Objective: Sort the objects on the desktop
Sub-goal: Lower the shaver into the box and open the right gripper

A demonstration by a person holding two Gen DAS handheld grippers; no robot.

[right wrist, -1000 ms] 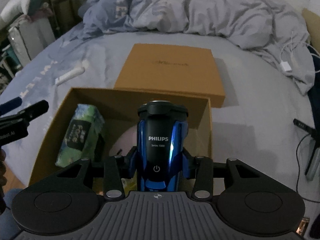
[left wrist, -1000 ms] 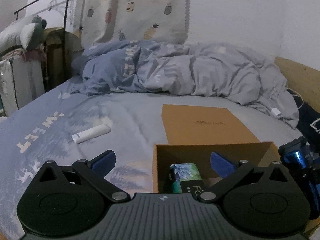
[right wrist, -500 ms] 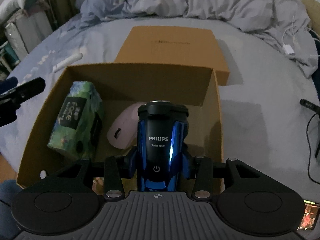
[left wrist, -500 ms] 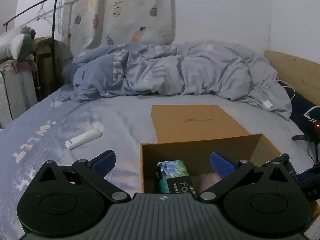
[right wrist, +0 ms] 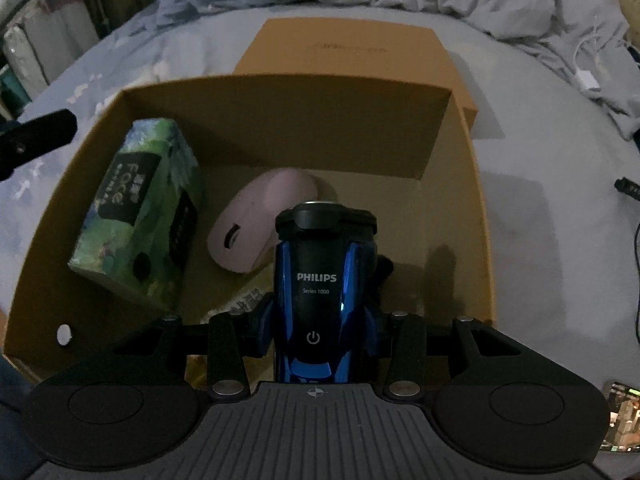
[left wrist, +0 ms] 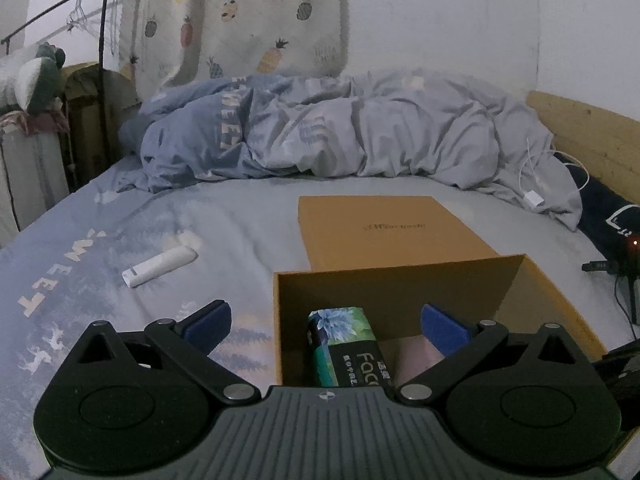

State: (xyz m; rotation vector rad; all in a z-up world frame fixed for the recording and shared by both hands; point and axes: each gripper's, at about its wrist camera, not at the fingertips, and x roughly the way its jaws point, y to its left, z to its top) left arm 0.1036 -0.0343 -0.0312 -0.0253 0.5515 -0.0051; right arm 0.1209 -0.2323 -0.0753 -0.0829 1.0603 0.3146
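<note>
My right gripper is shut on a blue and black Philips shaver and holds it upright inside the open brown cardboard box. A green tissue pack lies at the box's left and a pink mouse in its middle. My left gripper is open and empty at the box's near left edge, over the tissue pack. A white tube lies on the bed to the left.
The box's brown lid lies flat on the bed behind it. A crumpled grey duvet fills the back. A white charger and cable lie at the right, with black cables near the wooden bed frame.
My right gripper has gone down and forward into the box with the shaver. The left gripper has drifted slightly and stays open.
</note>
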